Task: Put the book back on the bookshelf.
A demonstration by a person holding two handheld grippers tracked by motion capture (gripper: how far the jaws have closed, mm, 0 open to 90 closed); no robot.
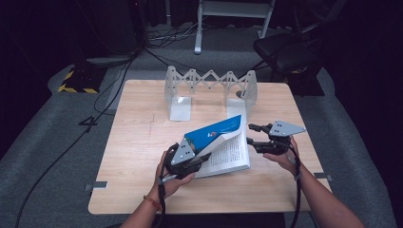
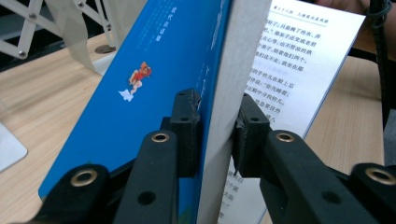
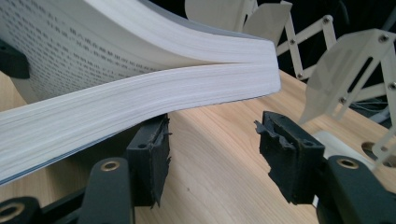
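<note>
- Wooden table (image 1: pixel 142 142), pale, at the centre.
- Metal folding rack (image 1: pixel 209 83) standing on the table toward twelve o'clock.
- Black chair (image 1: pixel 285 52) at one o'clock.
- Cables (image 1: pixel 109 90) on the grey floor at ten o'clock.

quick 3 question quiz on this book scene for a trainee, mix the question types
1. True or false: the left gripper is clamped on the raised blue cover and pages of the book.
2. What lies between the jaws of the right gripper? A) a page B) bare table C) the rack
3. What stands at the far side of the table?

Key: 1. True. 2. B: the jaws are open beside the book's page edges. 3. A white folding bookend rack.
</note>
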